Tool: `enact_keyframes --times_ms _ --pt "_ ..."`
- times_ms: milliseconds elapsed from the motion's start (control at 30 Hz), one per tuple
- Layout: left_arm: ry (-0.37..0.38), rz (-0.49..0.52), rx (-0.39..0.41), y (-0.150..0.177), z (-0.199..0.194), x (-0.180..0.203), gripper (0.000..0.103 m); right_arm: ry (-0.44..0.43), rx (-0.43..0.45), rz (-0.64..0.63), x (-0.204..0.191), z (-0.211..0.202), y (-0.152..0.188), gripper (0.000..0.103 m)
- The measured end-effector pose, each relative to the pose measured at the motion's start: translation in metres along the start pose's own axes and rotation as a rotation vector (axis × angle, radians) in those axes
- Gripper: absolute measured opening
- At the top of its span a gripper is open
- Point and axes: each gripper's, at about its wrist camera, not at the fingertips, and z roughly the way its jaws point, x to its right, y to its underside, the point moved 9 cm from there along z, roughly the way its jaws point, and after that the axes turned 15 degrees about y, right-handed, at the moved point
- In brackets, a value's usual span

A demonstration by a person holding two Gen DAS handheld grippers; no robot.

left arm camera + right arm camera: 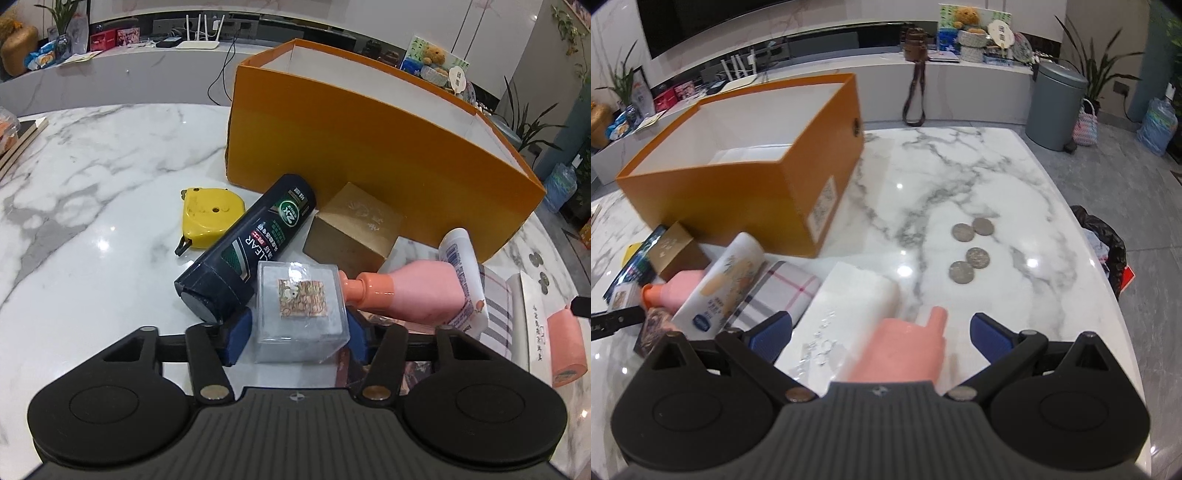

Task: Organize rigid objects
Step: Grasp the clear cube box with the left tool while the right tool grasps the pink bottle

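My left gripper (297, 332) is shut on a clear plastic cube box (301, 310) with a patterned square inside. Ahead of it lie a dark shampoo bottle (251, 243), a yellow tape measure (208, 216), a gold box (354, 229), a pink bottle (410, 291) and a white tube (463, 273), all in front of an open orange box (369, 147). My right gripper (882, 332) is open, its fingers on either side of a second pink bottle (905, 350) and a white folded item (846, 314). The orange box (738, 177) stands to its far left.
Several coins (971, 247) lie on the marble table (960, 177) to the right. A plaid cloth (783, 291) lies under the white tube (720, 291). Books (18, 140) sit at the table's left edge. A bin (1056, 103) stands beyond the table.
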Motion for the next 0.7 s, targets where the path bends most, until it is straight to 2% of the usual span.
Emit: enact_keyframes --times_ms 133,400,633,700 --pt "-0.019 0.02 -0.004 -0.003 0.001 -0.003 0.056 0.01 -0.018 0.016 0.006 0.007 0.001 0.101" --pt "-0.037 0.031 -0.017 0.007 -0.014 -0.012 0.056 0.065 -0.047 -0.069 0.008 0.016 0.018 0.101" --pt "-0.034 0.031 -0.04 0.017 -0.022 -0.011 0.056 0.072 -0.117 0.039 0.019 0.03 0.032 0.101" --pt "-0.032 0.039 -0.042 0.019 -0.024 -0.01 0.056 0.094 -0.128 0.03 0.02 0.033 0.035 0.099"
